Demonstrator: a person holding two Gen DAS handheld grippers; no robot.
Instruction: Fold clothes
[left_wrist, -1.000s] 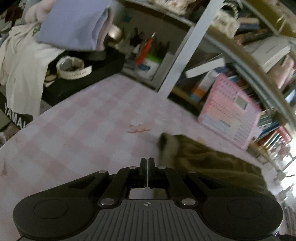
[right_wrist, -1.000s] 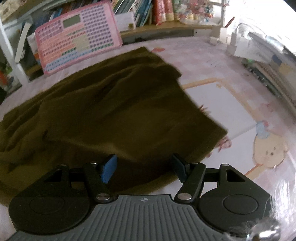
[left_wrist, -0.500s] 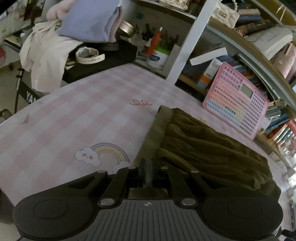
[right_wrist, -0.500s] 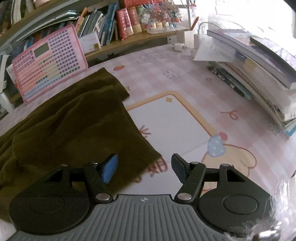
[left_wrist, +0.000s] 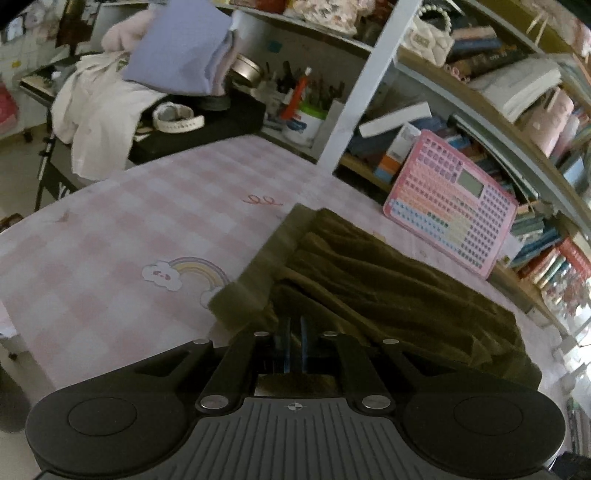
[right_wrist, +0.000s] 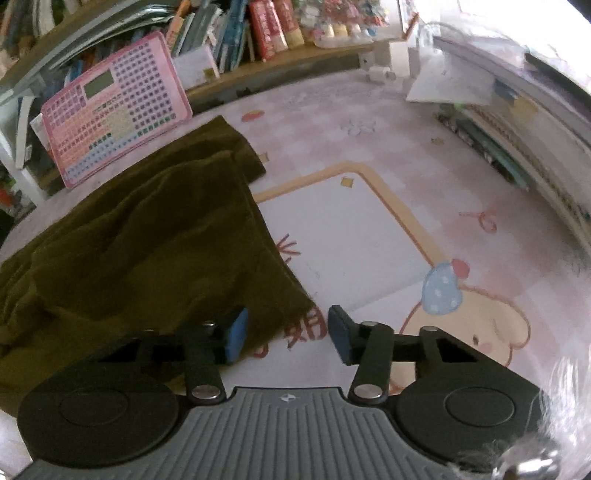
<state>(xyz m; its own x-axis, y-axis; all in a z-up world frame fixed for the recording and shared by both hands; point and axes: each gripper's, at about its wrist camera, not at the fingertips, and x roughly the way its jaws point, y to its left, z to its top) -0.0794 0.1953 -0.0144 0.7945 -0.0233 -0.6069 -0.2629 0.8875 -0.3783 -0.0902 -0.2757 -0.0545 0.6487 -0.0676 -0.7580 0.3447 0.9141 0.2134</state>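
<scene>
Two hand-held grippers work one dark olive velvety garment (left_wrist: 388, 280) lying on the pink checked bench (left_wrist: 110, 236): left hand-held gripper (left_wrist: 294, 328) nearly closed over its waistband; right hand-held gripper (right_wrist: 286, 330) spread wide, straddling its hem corner.

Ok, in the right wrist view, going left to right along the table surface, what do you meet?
Olive garment → cream panel with orange border printed on the mat → blue-hatted cartoon figure → stacked books and papers at the right edge.
</scene>
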